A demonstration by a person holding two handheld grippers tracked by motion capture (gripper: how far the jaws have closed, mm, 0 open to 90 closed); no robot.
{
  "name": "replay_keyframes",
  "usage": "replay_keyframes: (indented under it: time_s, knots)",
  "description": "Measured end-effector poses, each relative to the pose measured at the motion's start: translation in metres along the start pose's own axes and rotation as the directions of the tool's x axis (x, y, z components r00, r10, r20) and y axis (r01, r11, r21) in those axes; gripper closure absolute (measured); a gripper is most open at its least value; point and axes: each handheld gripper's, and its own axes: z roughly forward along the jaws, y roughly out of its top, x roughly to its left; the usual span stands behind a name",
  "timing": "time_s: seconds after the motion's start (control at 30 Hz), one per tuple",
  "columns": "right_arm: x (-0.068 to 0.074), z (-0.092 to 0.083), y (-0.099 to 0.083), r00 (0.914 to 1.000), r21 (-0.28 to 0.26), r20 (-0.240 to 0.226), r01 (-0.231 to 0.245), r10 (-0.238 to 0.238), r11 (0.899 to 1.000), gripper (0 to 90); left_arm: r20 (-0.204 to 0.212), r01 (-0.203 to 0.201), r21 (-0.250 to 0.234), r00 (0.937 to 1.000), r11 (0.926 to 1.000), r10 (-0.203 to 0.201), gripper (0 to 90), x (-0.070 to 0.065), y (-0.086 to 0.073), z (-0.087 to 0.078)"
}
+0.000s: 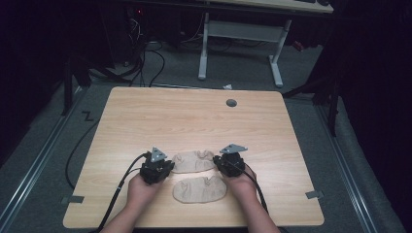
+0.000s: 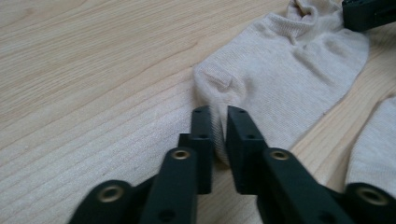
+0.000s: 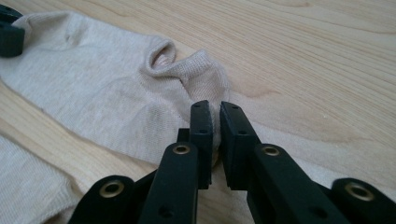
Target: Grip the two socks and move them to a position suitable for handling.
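Two beige knitted ankle socks on the pale wood-grain table (image 1: 194,116), lying flat near the front edge. Far beige sock (image 1: 192,161) stretched between the two black two-jaw grippers; near beige sock (image 1: 200,190) just in front of it, between the two hands, touched by neither gripper.

Left gripper (image 1: 158,169), held in the left hand (image 1: 141,190), pinching one end of the far sock — in the left gripper view (image 2: 218,122) jaws drawn narrow with a fold of beige knit (image 2: 280,70) squeezed between them. Right gripper's black tip (image 2: 369,13) poking in at the top right corner of that view, at the sock's other end. Edge of the near sock (image 2: 373,149) at the lower right.

Right gripper (image 1: 228,162), in the right hand (image 1: 243,187), clamped on the opposite end — in the right gripper view (image 3: 215,119) jaws nearly together on the knit beside the open cuff (image 3: 161,58). Far sock's body (image 3: 93,93) spread leftward, left gripper's tip (image 3: 9,32) at the top left corner. Near sock (image 3: 28,186) at the lower left.

Round grey grommet (image 1: 231,103) near the table's far edge. Grey carpet (image 1: 311,121) all around; white desk legs (image 1: 277,58) beyond.
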Motion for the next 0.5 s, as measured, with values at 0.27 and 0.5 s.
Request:
replay_keyframes:
  time_s: [0.27,0.5]
  knots:
    - [0.004,-0.011,0.003,0.9997,-0.058,0.021,0.013,-0.011,0.998,84.4,-0.013,-0.027,-0.058,0.9996,0.9979,0.026,86.4,-0.004,0.006,-0.01]
    - [0.003,-0.017,0.003,0.9994,-0.079,0.031,0.019,-0.016,0.997,84.4,-0.023,-0.044,-0.073,0.9988,0.9963,0.043,86.1,-0.007,0.006,-0.012]
